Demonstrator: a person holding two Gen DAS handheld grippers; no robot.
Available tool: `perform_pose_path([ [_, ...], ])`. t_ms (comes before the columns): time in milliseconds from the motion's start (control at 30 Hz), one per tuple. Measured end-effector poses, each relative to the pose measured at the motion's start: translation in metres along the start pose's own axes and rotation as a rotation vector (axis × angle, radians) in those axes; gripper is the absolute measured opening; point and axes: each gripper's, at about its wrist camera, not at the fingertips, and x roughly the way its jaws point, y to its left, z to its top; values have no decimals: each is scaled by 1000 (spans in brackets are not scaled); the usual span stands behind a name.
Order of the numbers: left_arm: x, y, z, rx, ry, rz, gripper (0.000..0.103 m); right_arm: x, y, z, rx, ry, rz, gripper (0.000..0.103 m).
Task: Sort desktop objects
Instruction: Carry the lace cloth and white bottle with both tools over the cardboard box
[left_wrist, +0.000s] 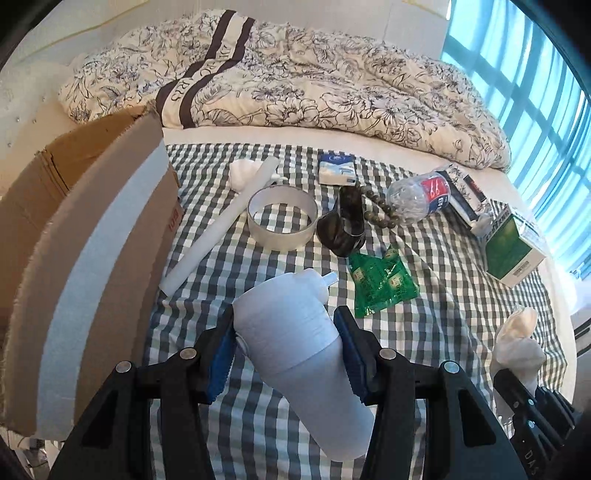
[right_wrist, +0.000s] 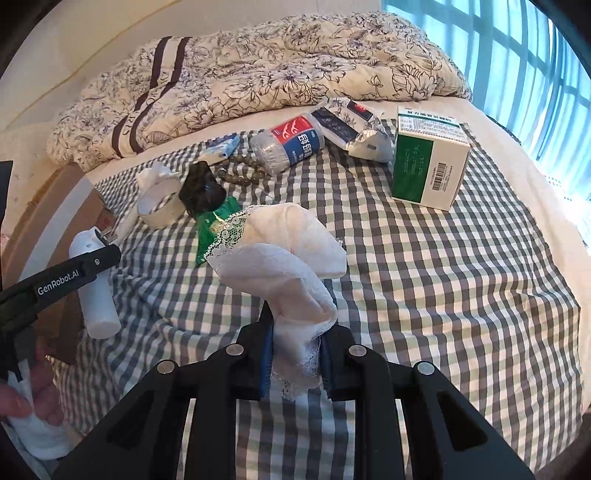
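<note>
My left gripper (left_wrist: 286, 347) is shut on a white plastic bottle (left_wrist: 295, 343) and holds it above the checked cloth; the bottle also shows in the right wrist view (right_wrist: 96, 288). My right gripper (right_wrist: 297, 347) is shut on a white lace-edged cloth (right_wrist: 291, 254), which also shows at the right of the left wrist view (left_wrist: 517, 339). On the checked cloth (right_wrist: 443, 277) lie a tape ring (left_wrist: 282, 218), a white tube (left_wrist: 221, 225), a green packet (left_wrist: 380, 280), a dark clip (left_wrist: 343, 229), beads, a crushed water bottle (left_wrist: 417, 197) and a green box (right_wrist: 428, 162).
An open cardboard box (left_wrist: 92, 229) stands at the left, close to my left gripper. A tissue pack (left_wrist: 336, 168) and a patterned packet (right_wrist: 351, 125) lie at the back. A flowered quilt (left_wrist: 295, 85) is heaped behind. A window is at the right.
</note>
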Motion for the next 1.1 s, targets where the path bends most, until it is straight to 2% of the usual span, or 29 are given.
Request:
perform_pose_path([
  [333, -23, 8, 1, -4, -18, -15, 53, -21, 5, -1, 4, -29, 5, 20],
  [500, -40, 10, 4, 1, -52, -28, 53, -31, 11, 0, -2, -45, 11, 20],
  [1100, -86, 49, 27, -27, -128, -28, 53, -58, 57, 13, -62, -101, 38, 20],
])
